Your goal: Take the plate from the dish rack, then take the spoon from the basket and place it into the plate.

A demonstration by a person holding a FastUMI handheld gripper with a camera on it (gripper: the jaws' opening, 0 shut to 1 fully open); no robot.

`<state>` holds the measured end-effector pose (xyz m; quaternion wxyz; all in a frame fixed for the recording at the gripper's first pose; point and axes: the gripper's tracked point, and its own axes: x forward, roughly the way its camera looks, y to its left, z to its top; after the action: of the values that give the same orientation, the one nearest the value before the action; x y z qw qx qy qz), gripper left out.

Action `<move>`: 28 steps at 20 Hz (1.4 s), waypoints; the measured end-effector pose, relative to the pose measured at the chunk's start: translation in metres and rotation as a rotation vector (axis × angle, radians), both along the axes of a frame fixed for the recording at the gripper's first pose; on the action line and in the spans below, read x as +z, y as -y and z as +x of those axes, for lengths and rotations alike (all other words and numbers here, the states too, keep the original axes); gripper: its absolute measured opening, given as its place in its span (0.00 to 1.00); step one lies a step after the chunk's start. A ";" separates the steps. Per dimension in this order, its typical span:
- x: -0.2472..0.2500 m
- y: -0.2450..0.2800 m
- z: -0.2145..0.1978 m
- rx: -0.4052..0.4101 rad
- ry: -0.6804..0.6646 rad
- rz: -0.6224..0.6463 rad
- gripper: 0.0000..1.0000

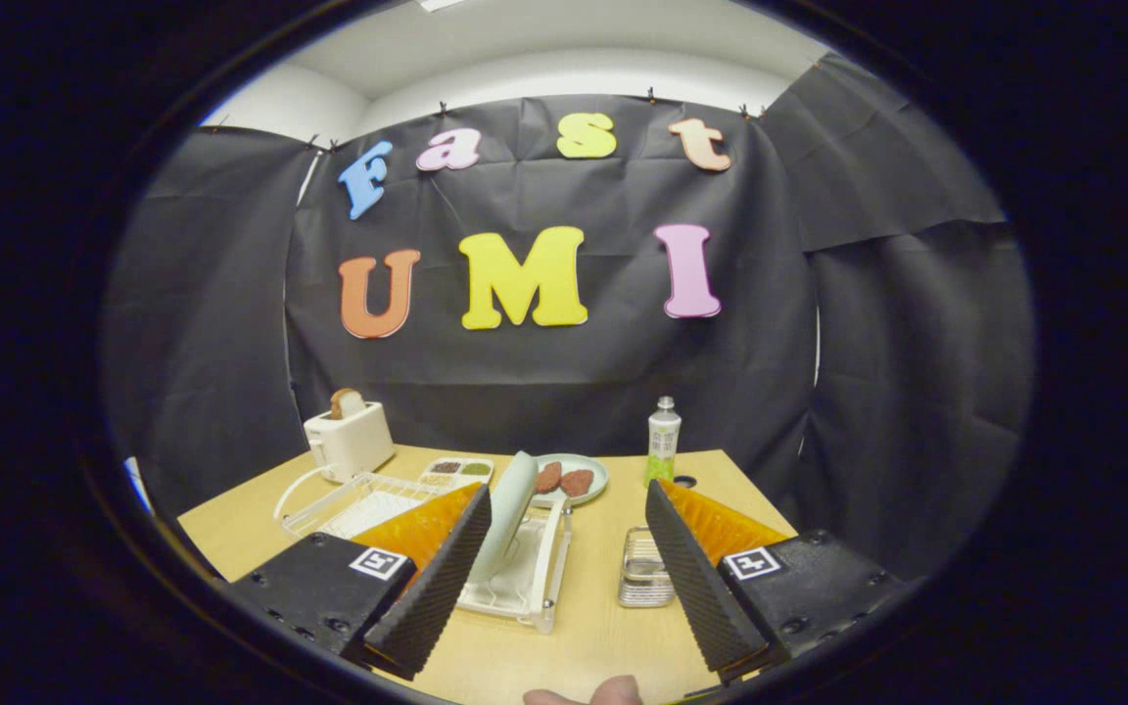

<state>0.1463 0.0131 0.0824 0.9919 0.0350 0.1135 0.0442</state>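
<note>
Between claw (564,578) fingers, racked plate (508,509), parted claw

The pale green round plate (508,509) stands on its edge, leaning a little, in the white plastic dish rack (525,573) on my wooden table; it is just ahead of my left finger and partly behind it; the small metal wire basket (644,570) sits near the rack, beside my right finger; I cannot make out the spoon inside it.

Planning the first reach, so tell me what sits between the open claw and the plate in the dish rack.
Bare tabletop in the gripper view; the open claw holds nothing, and the plate stands just ahead in the dish rack.
</note>
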 end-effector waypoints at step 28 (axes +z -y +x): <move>-0.094 -0.071 0.154 -0.036 -0.742 0.080 0.43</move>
<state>0.3003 0.0842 -0.0120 0.8818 0.0893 0.4629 0.0153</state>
